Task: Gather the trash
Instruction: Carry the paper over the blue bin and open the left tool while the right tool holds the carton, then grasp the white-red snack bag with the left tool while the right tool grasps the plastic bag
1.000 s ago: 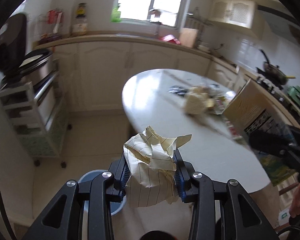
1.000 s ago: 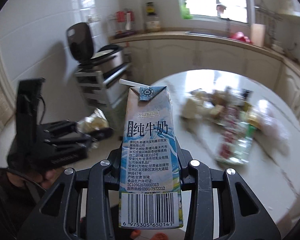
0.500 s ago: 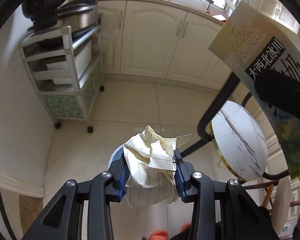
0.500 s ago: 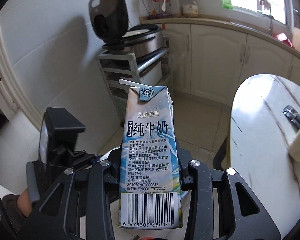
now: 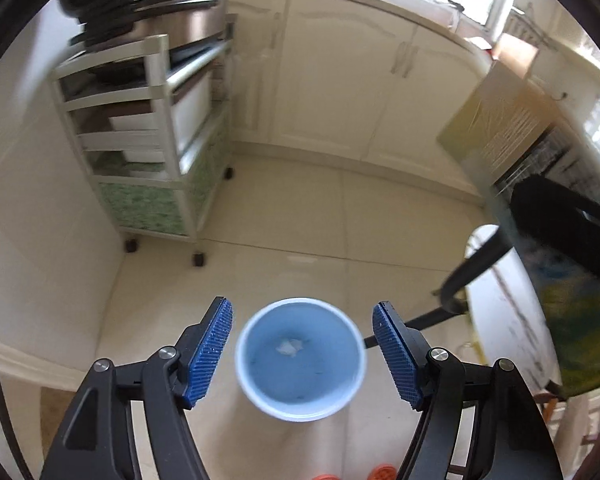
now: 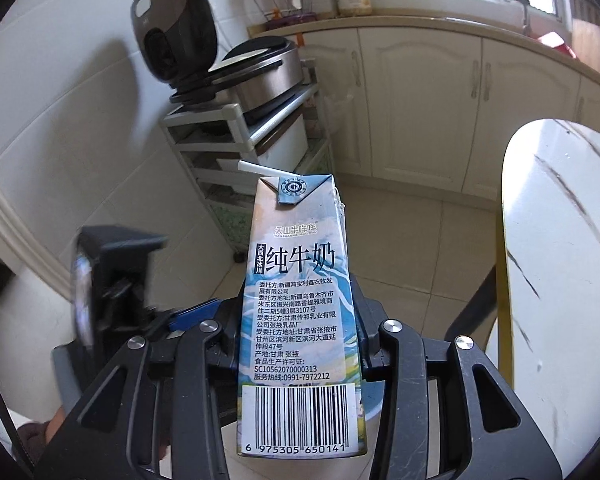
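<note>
My left gripper (image 5: 302,344) hangs straight over a blue trash bin (image 5: 300,410) with a white rim; its jaws are opening and nothing is between its blue pads (image 5: 210,350). A small pale lump (image 5: 290,346) lies at the bin's bottom. My right gripper (image 6: 298,332) is shut on a blue and white milk carton (image 6: 300,300) with a bent straw on top. That gripper's jaws are opening, and the carton stands upright between them. In the left wrist view the carton (image 5: 500,128) shows blurred at the right. The left gripper's body (image 6: 112,280) sits low at the left of the right wrist view.
A wheeled white rack (image 5: 148,140) with a rice cooker (image 6: 256,68) on top stands by the wall, left of the bin. Cream cabinets (image 5: 340,80) run behind. The marble table (image 6: 560,240) is to the right, with a black metal leg (image 5: 472,264) under it.
The left jaws have opened and the crumpled lined paper has left them; the bin now shows fully below. Both grippers have sunk and tipped further down. The carton stays in the right gripper.
</note>
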A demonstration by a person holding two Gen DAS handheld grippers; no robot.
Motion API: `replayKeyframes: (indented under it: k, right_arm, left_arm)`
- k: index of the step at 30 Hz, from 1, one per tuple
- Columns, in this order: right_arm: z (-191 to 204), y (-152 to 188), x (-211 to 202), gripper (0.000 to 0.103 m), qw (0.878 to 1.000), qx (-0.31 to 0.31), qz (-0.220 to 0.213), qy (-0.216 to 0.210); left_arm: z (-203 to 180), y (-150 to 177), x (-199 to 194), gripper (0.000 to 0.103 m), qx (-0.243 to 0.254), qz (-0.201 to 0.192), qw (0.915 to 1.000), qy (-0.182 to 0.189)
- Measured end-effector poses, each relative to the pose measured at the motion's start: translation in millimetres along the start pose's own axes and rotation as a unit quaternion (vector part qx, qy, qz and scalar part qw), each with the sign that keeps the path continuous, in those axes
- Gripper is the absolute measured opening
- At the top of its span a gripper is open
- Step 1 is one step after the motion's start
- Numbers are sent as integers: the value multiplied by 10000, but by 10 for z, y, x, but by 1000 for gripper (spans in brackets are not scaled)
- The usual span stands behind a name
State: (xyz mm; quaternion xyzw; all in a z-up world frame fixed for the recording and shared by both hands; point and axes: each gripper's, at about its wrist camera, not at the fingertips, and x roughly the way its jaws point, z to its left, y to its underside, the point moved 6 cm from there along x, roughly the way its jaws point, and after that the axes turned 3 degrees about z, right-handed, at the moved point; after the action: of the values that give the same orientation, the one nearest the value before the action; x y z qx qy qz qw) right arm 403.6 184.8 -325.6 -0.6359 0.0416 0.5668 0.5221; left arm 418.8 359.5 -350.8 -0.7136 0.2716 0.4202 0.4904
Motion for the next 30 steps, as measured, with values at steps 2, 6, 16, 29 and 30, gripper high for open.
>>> replayKeyframes:
  k: [2,6,16,29,30]
  right_arm:
    - [-17,-24,37,59,9999,117,-16,-34]
    - [-17,-51,-3,71,9998,107,-171,9]
    - [-28,-45,-858,96,9975,17,-591,391]
    - [-1032,417,-2844,103,9743,436,-1498,1628]
    - [-1147,478,-2977,103,9711,503,-1532,1759]
  left_arm:
    - [65,62,-68,69,-122,-3,9998,-147]
    - [152,104,-235,69,-334,-119,9991,-214]
    - [-387,209,-1339,78,7,-1075,9938,-286]
    - [-1931,817,-2443,102,842,-2013,9754,327]
    - [-2034,875,-2503,102,933,-2175,9709,358]
